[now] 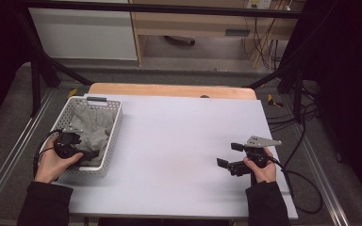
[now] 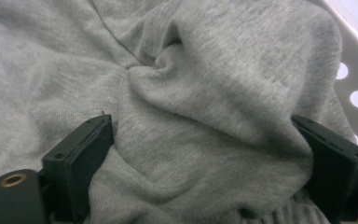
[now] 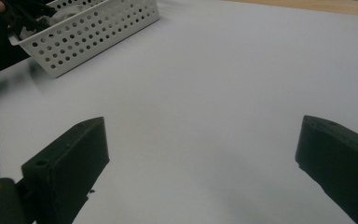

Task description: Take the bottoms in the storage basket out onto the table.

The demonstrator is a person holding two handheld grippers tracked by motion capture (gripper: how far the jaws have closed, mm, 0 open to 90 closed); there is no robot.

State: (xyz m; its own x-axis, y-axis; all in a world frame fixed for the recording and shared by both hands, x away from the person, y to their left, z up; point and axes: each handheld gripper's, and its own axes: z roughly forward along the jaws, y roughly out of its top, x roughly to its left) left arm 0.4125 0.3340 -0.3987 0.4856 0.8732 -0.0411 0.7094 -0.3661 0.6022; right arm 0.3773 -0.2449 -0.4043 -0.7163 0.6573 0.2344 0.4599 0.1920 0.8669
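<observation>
Grey cloth [image 2: 177,121], soft and bunched like a sweatshirt, lies heaped in the white perforated basket [image 1: 114,132] at about nine o'clock on the desk [image 1: 184,141], and we judge that we are at the grasp step of lifting it out. Our left tool [image 1: 82,155] is dipped over the basket's near rim, and in the left gripper view its jaws stand wide apart, one on each side of a thick fold, pressed into the fabric but not yet closed on it. Next, we think, the jaws should close firmly on that fold, deep enough that the knit doesn't slip, before any lift clear of the basket wall. Our left hand [image 1: 52,162] wraps the tool from behind, forearm coming in from seven o'clock and the tool pointing in toward the basket. Our right tool [image 1: 230,155] hovers at four o'clock over bare desk, jaws spread wide and holding nothing, pointing toward the basket.
</observation>
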